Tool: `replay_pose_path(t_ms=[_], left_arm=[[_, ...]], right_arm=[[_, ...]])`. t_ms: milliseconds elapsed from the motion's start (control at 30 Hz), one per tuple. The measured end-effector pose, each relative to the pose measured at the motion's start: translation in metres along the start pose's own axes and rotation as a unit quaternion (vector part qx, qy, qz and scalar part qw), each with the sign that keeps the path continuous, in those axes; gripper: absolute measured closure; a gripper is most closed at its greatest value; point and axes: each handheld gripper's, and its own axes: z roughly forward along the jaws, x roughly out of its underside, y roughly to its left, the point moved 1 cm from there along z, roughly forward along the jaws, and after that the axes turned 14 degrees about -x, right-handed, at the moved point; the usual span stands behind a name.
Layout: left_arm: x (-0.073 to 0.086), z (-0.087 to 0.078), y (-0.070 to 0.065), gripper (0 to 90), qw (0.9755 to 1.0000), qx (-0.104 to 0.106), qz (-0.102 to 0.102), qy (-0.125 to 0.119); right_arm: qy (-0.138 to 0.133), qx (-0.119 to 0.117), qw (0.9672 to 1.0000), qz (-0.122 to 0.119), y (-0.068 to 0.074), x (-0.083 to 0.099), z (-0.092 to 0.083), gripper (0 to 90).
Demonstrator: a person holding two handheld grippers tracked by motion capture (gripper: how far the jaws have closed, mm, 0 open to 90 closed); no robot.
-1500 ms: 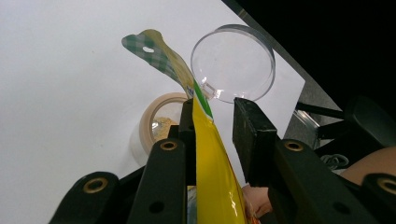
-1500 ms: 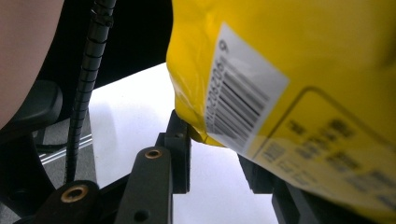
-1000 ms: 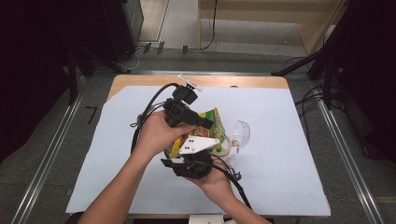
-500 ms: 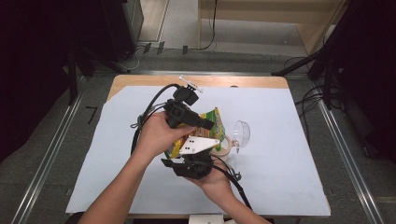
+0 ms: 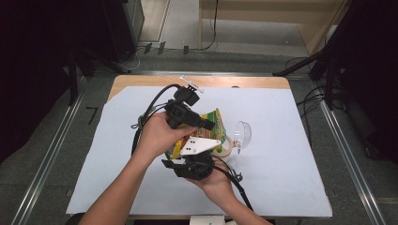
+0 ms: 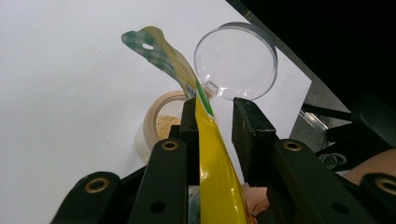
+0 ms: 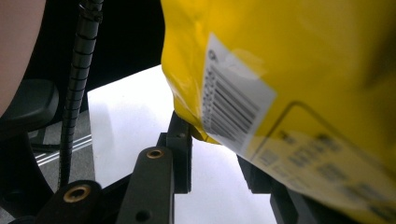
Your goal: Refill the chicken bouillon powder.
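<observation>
A pale blue sheet (image 5: 281,140) is spread over a wooden table (image 5: 141,80), ringed by grey floor and dark stands. In the high view, both hands meet just left of centre: the left gripper (image 5: 190,117) lies at about 11 o'clock from the yellow snack bag (image 5: 213,123), the right gripper (image 5: 190,166) at about 7 o'clock. The bag is held up between them above a small round jar (image 5: 224,151), whose clear lid (image 5: 242,133) hangs open at 2 o'clock. Open sheet is left toward 3 o'clock; the near edge lies close behind the right hand.

In the left gripper view, the bag (image 6: 210,154) runs lengthwise up between the jaws, pressed against the left one, with a gap to the right one, so a firm clamp cannot be told. The bag's checked top (image 6: 154,46) points to 11 o'clock; the jar (image 6: 159,126) with pale crumbs sits directly beyond, the lid (image 6: 236,60) at 1 o'clock.

In the right gripper view, the bag's barcoded face (image 7: 289,93) hangs from 1 o'clock; its lower corner (image 7: 198,133) touches the left jaw. The other jaw is covered, so this grip cannot be judged either. The coming pour is judged to depend on the bag's mouth staying over the jar.
</observation>
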Motion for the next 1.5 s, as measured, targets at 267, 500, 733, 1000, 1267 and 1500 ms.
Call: replay_pose_path(t_ms=[267,500,733,1000,1267,1500], left_arm=[[-0.0003,0.0006,0.0007,74.7,1.0,0.003,-0.003,0.0],[-0.0003,-0.0002,0.0016,74.3,1.0,0.004,-0.003,0.001],[-0.0004,-0.0006,0.0016,73.7,1.0,0.001,-0.003,0.0],[-0.0006,-0.0001,0.001,73.7,1.0,-0.002,-0.004,-0.001],[-0.0003,0.0006,0.0,73.8,1.0,-0.003,-0.005,-0.003],[-0.0003,0.0012,0.0005,73.9,1.0,-0.004,-0.004,-0.002]], right_arm=[[0.0,-0.003,1.0,0.004,0.0007,-0.0004,-0.0004,69.8],[-0.002,-0.007,0.9999,0.009,0.002,-0.0015,-0.001,69.8],[-0.004,-0.01,0.9997,0.022,0.0044,-0.0037,-0.0009,69.7],[-0.004,-0.011,0.9997,0.023,0.004,-0.0039,-0.0017,69.7],[-0.002,-0.007,0.9999,0.014,0.003,-0.0029,-0.0021,69.7],[0.0,-0.007,0.9999,0.012,0.0021,-0.0023,-0.0023,69.7]])
